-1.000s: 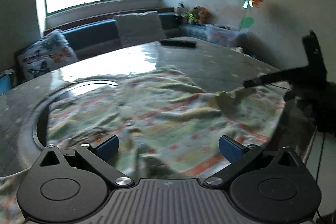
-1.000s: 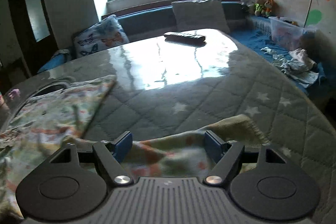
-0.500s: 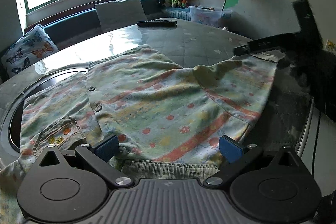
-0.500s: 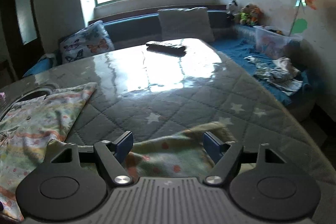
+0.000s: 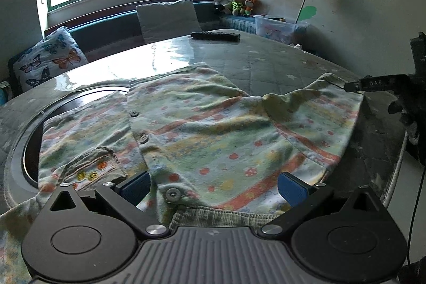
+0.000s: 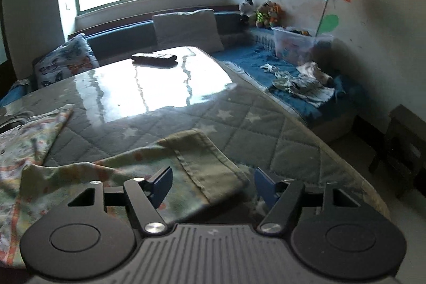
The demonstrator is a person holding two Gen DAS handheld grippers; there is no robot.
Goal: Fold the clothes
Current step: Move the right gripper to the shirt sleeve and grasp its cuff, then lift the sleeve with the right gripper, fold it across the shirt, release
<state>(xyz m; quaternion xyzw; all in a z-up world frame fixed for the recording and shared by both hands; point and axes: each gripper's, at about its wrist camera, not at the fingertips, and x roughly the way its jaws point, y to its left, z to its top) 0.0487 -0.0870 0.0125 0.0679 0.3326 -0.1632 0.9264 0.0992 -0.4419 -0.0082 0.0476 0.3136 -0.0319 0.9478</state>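
Observation:
A pale green child's shirt [image 5: 213,129] with orange stripes, dots and snap buttons lies spread face up on the quilted table [image 5: 279,65]. My left gripper [image 5: 213,186] is open, its jaws wide apart just above the shirt's near hem. My right gripper [image 6: 210,185] is open over the shirt's sleeve cuff [image 6: 207,167], which lies flat between the jaws. The right gripper also shows in the left wrist view [image 5: 378,85] at the sleeve end.
A black remote [image 5: 215,36] lies at the table's far side. A round dark opening [image 5: 29,151] sits under the shirt's left part. A bench with cushions [image 5: 167,20], a plastic bin [image 6: 300,47] and loose clothes [image 6: 303,84] surround the table. The table edge [image 6: 354,172] runs close on the right.
The shirt went from raised and rumpled to lying flat on the table. Both grippers drew back toward the near edge, and the sleeve now rests loose between the right jaws.

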